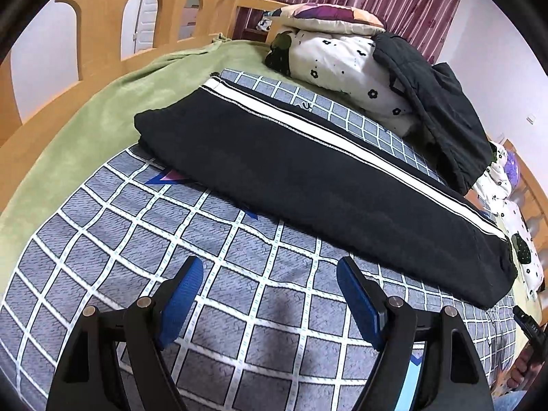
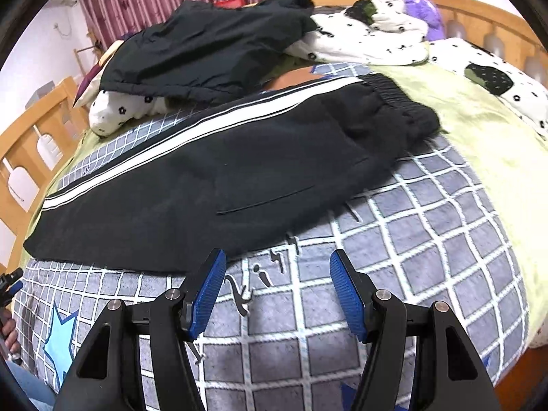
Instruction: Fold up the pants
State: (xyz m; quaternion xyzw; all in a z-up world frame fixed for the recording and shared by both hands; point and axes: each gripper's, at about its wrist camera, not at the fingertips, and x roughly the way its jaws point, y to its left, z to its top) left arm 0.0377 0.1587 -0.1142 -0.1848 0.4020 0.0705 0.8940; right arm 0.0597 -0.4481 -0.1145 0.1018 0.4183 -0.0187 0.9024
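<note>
**Left wrist view: both hand-held grippers released above the bed, pants lying ahead**

Left wrist view shows the left hand-held gripper (image 1: 269, 275) hovering over the grey checked blanket (image 1: 113, 226), its blue-padded fingers (image 1: 183, 303) spread wide and grasping nothing. Just ahead of the fingertips, the black pants (image 1: 274, 171) lie flat across the blanket, one leg laid over the other, with a white side stripe (image 1: 308, 126) running along the far edge. The waistband end points to this gripper's right, the cuff end to its left. Beyond the pants sits a white flowered quilt (image 1: 342, 65) with a dark jacket (image 1: 441, 102) draped on it. A green sheet (image 1: 102, 102) lies far left, bordered by the wooden bed rail (image 1: 102, 7).

In the right wrist view, the right hand-held gripper (image 2: 277, 275) is likewise released, its jaws wide apart and holding nothing. Its left fingertip (image 2: 209, 277) sits right at the near edge of the pants (image 2: 205, 178); whether it touches the cloth I cannot tell. The elastic waistband (image 2: 394, 99) lies ahead and to the right, near the green sheet (image 2: 479, 130). The dark jacket (image 2: 205, 51) lies beyond the pants.
</note>
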